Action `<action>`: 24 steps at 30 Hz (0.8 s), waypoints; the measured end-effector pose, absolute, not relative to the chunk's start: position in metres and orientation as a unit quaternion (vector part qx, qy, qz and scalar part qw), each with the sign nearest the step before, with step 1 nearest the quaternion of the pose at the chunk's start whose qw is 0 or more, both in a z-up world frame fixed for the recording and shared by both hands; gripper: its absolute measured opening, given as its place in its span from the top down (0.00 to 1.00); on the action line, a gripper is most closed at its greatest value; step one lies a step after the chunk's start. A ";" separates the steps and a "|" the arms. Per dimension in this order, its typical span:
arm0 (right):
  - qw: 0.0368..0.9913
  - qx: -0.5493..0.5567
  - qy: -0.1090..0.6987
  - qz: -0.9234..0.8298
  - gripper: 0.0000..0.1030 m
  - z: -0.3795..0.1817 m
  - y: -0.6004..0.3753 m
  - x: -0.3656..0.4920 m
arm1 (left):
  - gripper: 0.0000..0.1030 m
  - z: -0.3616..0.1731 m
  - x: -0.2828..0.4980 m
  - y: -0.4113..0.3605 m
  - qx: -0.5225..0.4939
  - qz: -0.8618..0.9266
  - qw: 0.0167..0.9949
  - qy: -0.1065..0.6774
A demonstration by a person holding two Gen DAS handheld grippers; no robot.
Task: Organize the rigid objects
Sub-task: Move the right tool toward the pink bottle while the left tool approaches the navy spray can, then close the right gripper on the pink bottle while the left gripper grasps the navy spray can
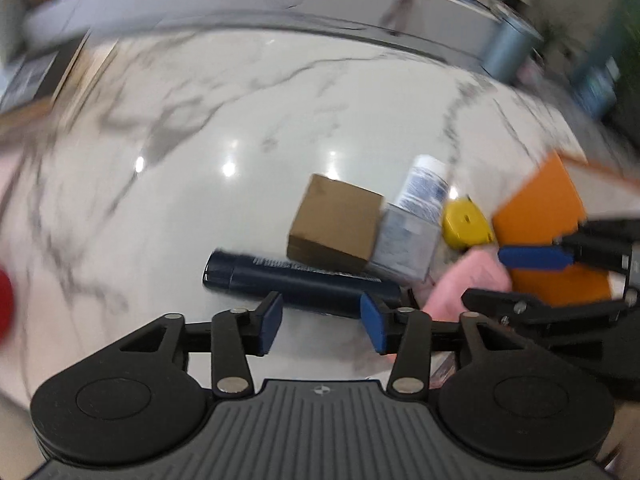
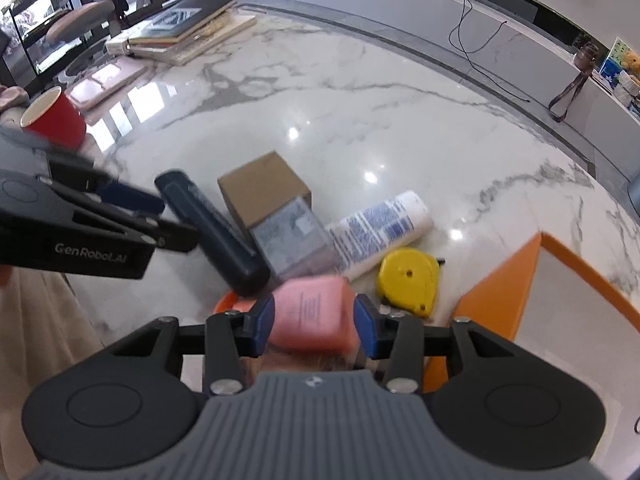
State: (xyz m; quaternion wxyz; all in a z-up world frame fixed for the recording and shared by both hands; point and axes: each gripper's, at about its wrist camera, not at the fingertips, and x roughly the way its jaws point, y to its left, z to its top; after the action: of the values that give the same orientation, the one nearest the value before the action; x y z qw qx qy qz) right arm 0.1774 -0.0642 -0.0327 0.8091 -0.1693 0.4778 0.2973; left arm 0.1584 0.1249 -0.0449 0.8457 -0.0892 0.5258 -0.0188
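Sitting between right gripper (image 2: 314, 326) pads: pink box (image 2: 310, 318), seemingly clamped.

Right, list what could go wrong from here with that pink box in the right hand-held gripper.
1. The right hand-held gripper pinches the pink box only at its near end, so it may pivot or slip out.
2. The box sits tight against the dark blue bottle and clear box; lifting it could knock them.
3. The left hand-held gripper, open, is close to the bottle; the two tools might collide.
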 end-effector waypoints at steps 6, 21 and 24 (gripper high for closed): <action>0.800 -0.192 0.473 0.315 0.54 -0.040 -0.040 0.193 | 0.38 -0.056 0.162 0.138 -0.174 0.039 0.831 0.528; 0.769 -0.241 0.476 0.353 0.47 -0.063 -0.013 0.216 | 0.36 -0.088 0.171 0.155 -0.295 0.101 0.795 0.520; 0.768 -0.234 0.480 0.353 0.47 -0.066 -0.009 0.216 | 0.36 -0.092 0.176 0.154 -0.291 0.108 0.795 0.521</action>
State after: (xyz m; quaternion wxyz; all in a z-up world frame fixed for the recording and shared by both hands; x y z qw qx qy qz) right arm 0.2156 -0.0093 -0.0659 0.7682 -0.2343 0.4801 0.3528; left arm 0.1763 0.1539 -0.0915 0.7950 -0.2914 0.5211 0.1078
